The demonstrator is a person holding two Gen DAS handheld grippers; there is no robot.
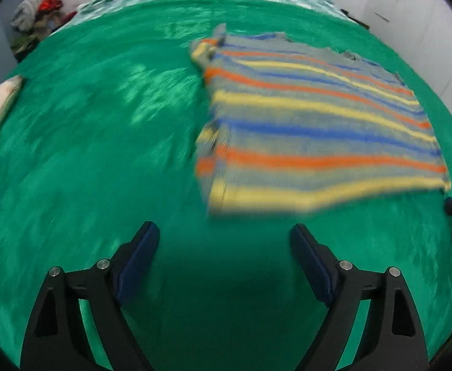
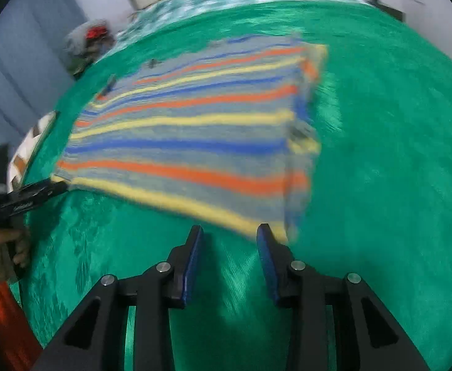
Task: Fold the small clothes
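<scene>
Lying flat on green cover (image 1: pixel 102 123), striped shirt (image 1: pixel 318 123), left gripper (image 1: pixel 224 247) wide apart, right gripper (image 2: pixel 229 244) half-parted, both empty.

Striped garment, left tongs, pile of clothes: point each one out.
striped garment (image 1: pixel 318 130), left wrist view, middle of its flat body.
left tongs (image 1: pixel 224 232), left wrist view, midway between the open fingertips.
pile of clothes (image 1: pixel 37 15), left wrist view, the grey bundle beside the bed.
</scene>
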